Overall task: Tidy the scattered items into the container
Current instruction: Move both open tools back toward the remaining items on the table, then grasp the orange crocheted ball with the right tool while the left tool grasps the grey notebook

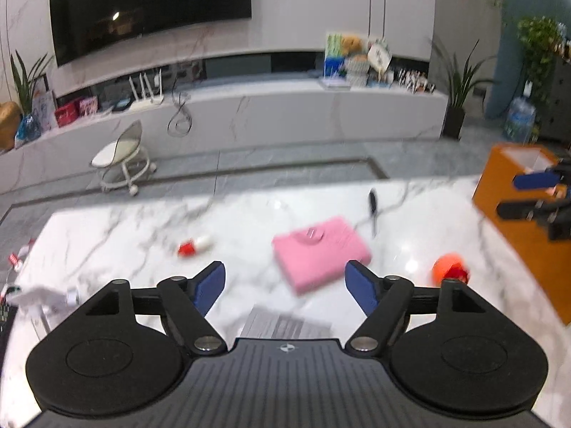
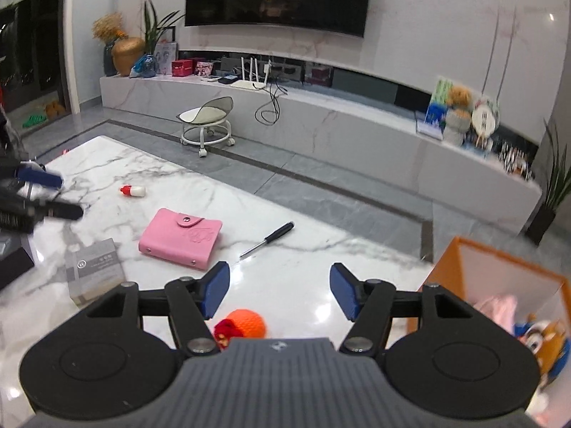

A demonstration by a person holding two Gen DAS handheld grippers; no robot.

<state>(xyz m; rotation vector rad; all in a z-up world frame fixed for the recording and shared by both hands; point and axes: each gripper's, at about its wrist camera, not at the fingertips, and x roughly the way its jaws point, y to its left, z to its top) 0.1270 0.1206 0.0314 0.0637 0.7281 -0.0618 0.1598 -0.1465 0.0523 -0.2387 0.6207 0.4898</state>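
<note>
Both grippers hover over the marble table, jaws apart and empty: left gripper, right gripper. Pink card wallet lies mid-table, screwdriver beside it (orange crocheted ball nearer), orange container at right.

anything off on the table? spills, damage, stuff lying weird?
No spill or damage shows. Loose items lie scattered on the marble table: a pink snap wallet lying askew, a small screwdriver, a red-capped white bottle tipped on its side, an orange knitted ball and a grey booklet. The orange container already holds some toys.
</note>
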